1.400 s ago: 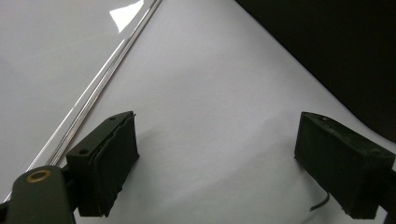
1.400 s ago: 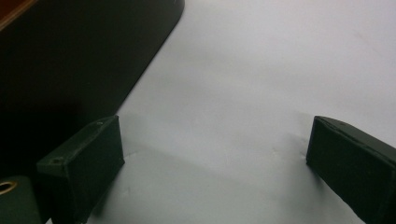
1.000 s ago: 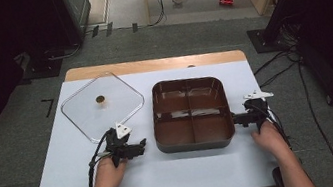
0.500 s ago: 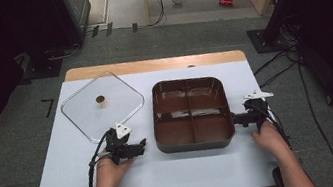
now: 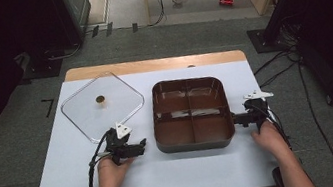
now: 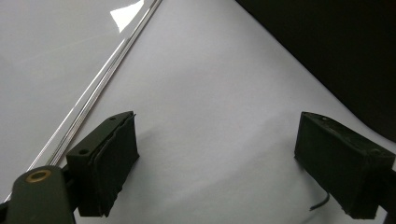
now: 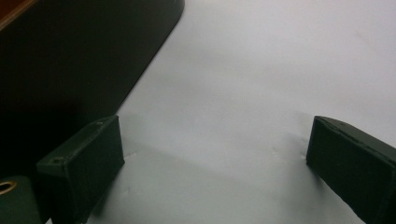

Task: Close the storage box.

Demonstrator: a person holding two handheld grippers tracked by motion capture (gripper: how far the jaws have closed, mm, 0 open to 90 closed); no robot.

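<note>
High view: brown divided tray (image 5: 191, 115) between two wide-open, empty grippers, left (image 5: 136, 147) and right (image 5: 237, 119); clear lid (image 5: 102, 105) beside.

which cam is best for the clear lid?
High view: the whole clear lid shows, flat on the table left of the brown tray, knob included. The left gripper view catches just its edge. The right gripper view shows the tray's wall instead.
</note>
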